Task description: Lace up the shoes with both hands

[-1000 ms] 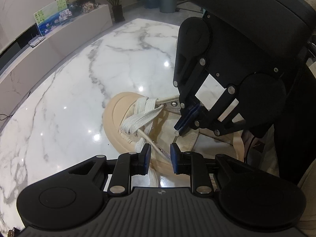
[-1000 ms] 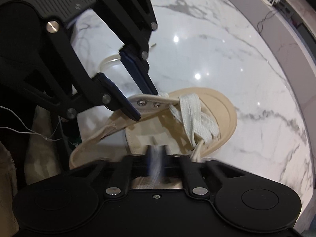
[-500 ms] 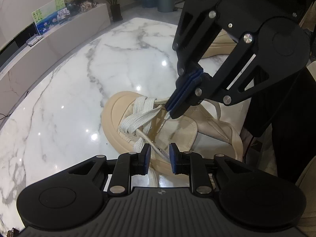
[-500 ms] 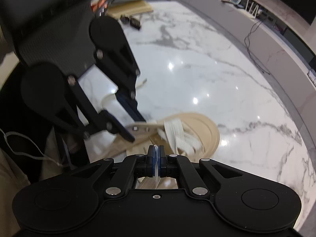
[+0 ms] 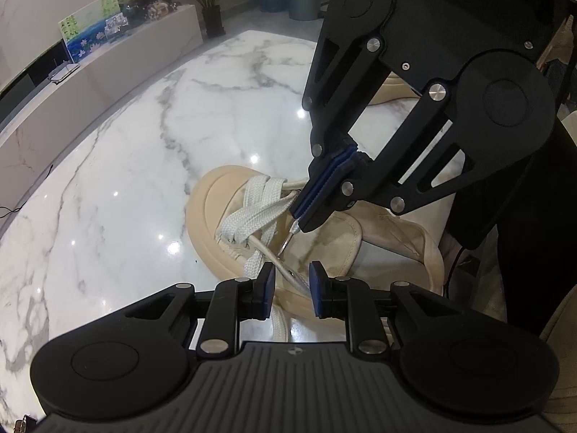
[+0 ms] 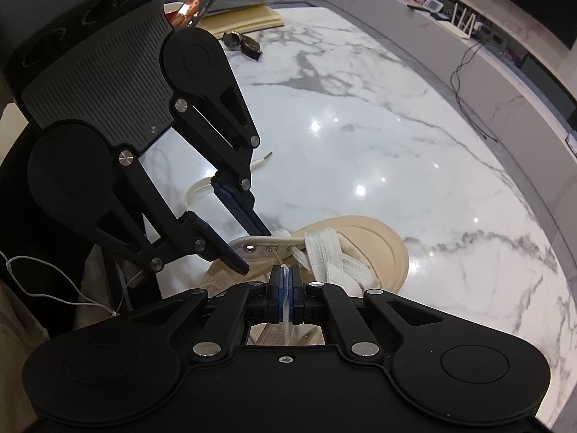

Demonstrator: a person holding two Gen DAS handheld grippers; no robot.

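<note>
Since a second ago my right tool (image 5: pixel 301 222) has lifted off the tongue of the shoe and now sits higher over the eyelets, while my left tool (image 5: pixel 291 285) has not shifted.

Largest first: the white marble table (image 5: pixel 119 187) fills both views and carries everything. On it lies the beige shoe (image 5: pixel 360 238), its rounded toe pointing away from me in the left view, its opening toward me. A second beige shoe (image 5: pixel 387 92) shows partly behind the right tool, farther back. In the right view a wristwatch (image 6: pixel 245 44) lies near the far edge of the table.

The flat white lace (image 5: pixel 252 216) crosses the front eyelets in a few rows. I have the right tool pressed together on the lace end (image 6: pixel 285 281), a thin white strip caught between the blue pads, with the clear tip (image 5: pixel 294 231) poking out below the pads over the tongue.

I hold the left tool slightly spread at the near side of the shoe; a strand of lace runs through the gap, and I cannot tell whether the pads touch it.
</note>
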